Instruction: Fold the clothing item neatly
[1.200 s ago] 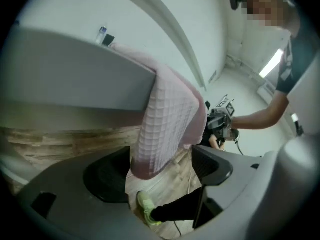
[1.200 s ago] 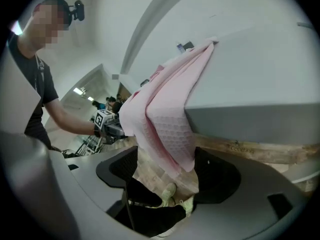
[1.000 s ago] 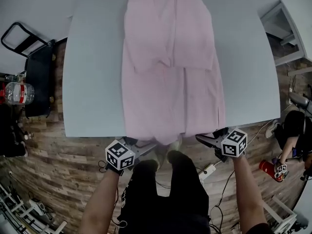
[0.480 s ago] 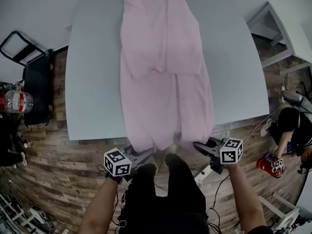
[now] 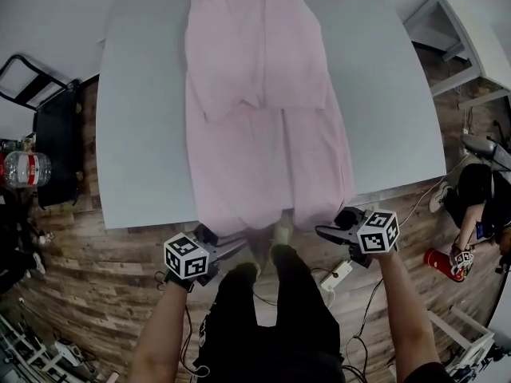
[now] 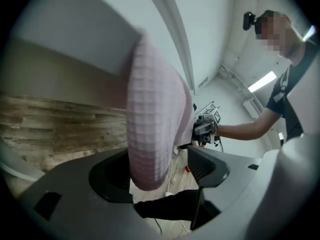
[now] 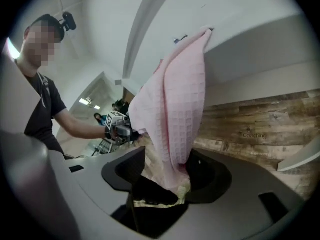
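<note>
A long pink waffle-weave garment [image 5: 259,94] lies lengthwise on the grey table [image 5: 144,134], and its hem hangs over the near edge. My left gripper [image 5: 231,246] is below the hem's left corner and my right gripper [image 5: 327,232] below its right corner. In the left gripper view the cloth [image 6: 150,119] hangs down between the jaws of the left gripper [image 6: 160,166], which are opening, with one jaw clear of the cloth. In the right gripper view the hem [image 7: 180,109] droops into the gap of the right gripper [image 7: 167,174], whose jaws are also opening.
The person's black-clad legs [image 5: 271,309] stand against the table's near edge on a wood floor with cables. A black cart [image 5: 56,134] and a water bottle [image 5: 24,168] are at the left. A seated person [image 5: 479,206], a red object [image 5: 439,262] and white shelving [image 5: 447,30] are at the right.
Both grippers have stayed just below the table's near edge at the hanging hem. The left one has dropped slightly and shifted left. The garment still lies flat on the table.
</note>
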